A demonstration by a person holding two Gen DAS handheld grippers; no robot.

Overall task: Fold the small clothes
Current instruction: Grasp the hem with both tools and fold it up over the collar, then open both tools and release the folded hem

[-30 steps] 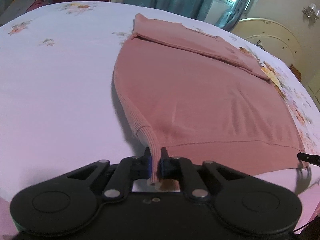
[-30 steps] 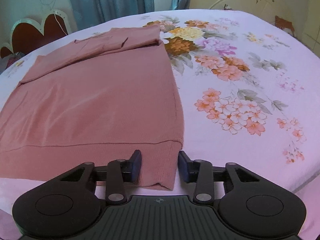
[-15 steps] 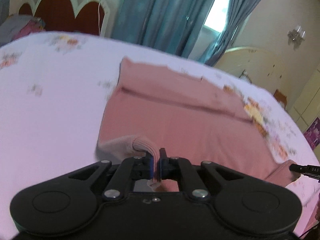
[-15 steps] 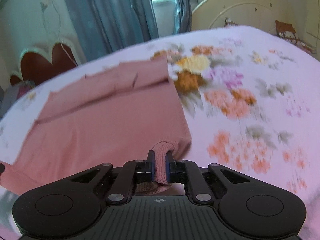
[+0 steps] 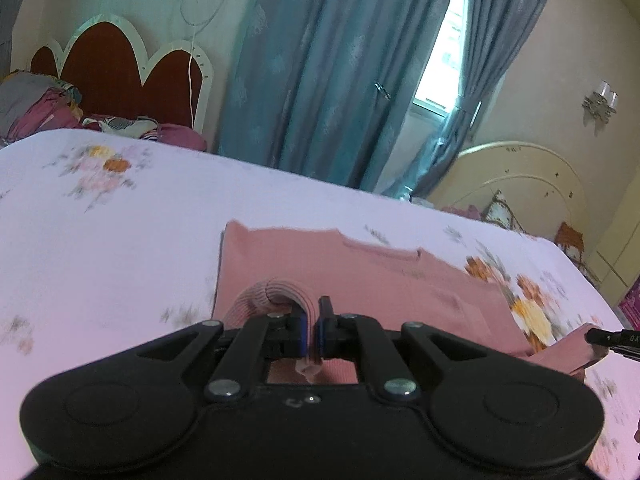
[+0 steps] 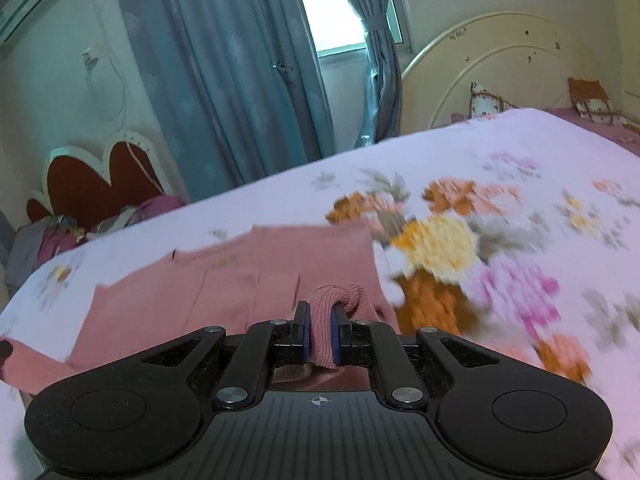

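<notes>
Over the floral bedsheet [image 6: 520,152], left gripper [image 5: 312,322] and right gripper [image 6: 320,330] each clamped tight on the ribbed hem of the pink garment [image 5: 360,276], lifted above its folded top

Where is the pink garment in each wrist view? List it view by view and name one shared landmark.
Left wrist: pink garment lies lower centre on the bed, its ribbed hem pinched in the left gripper.
Right wrist: pink garment lies lower left, hem pinched in the right gripper.
Shared landmark: blue curtains.
</notes>
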